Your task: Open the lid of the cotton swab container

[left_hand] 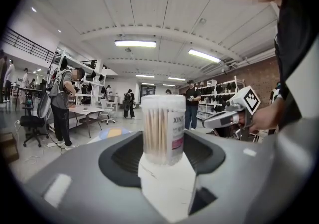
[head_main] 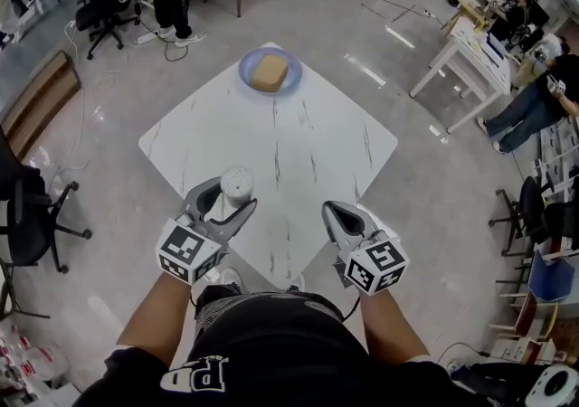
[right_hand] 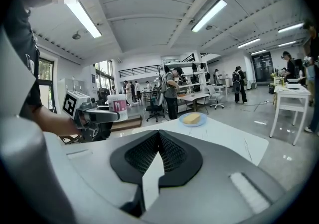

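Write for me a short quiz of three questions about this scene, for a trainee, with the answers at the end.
1. True or false: the fingers of the right gripper stand apart.
2. What stands between the fingers of the left gripper? A. a cup B. the cotton swab container C. nothing
3. Fill in: the container's lid is ___ (on or off).
Key: 1. False: they are together, with nothing between them. 2. B. 3. on.
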The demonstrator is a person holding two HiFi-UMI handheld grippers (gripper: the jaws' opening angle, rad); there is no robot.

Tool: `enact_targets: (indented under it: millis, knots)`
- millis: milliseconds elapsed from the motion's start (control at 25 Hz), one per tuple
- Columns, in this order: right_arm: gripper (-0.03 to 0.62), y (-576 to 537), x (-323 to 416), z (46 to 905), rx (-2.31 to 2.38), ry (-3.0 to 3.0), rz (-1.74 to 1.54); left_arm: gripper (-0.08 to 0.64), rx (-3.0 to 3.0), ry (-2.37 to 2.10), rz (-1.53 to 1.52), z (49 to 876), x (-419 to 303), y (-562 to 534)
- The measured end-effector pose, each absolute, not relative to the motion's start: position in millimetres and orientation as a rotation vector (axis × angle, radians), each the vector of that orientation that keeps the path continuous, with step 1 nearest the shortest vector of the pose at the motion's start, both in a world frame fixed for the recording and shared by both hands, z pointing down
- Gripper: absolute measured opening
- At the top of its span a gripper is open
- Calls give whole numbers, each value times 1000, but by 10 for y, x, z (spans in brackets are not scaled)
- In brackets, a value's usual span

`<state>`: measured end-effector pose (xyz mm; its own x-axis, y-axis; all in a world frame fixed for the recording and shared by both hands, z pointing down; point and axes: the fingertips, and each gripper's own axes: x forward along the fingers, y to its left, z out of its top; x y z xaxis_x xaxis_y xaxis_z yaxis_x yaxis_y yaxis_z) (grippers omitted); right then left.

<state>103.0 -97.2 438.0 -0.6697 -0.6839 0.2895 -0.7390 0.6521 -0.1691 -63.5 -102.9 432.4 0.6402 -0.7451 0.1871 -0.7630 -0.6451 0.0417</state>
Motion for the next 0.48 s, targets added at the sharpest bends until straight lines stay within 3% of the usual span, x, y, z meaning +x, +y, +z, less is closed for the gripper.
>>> enact_targets:
  millis: [400,480]
  knots:
    - [5,-1011,1041,4311,1150,-2701,369,305,2748,-1267,268,4360,-658,-1064]
    - [48,-1013,1041,4293,1142,-2708,367,305,2750,-1266,275,4363,-652,-1068]
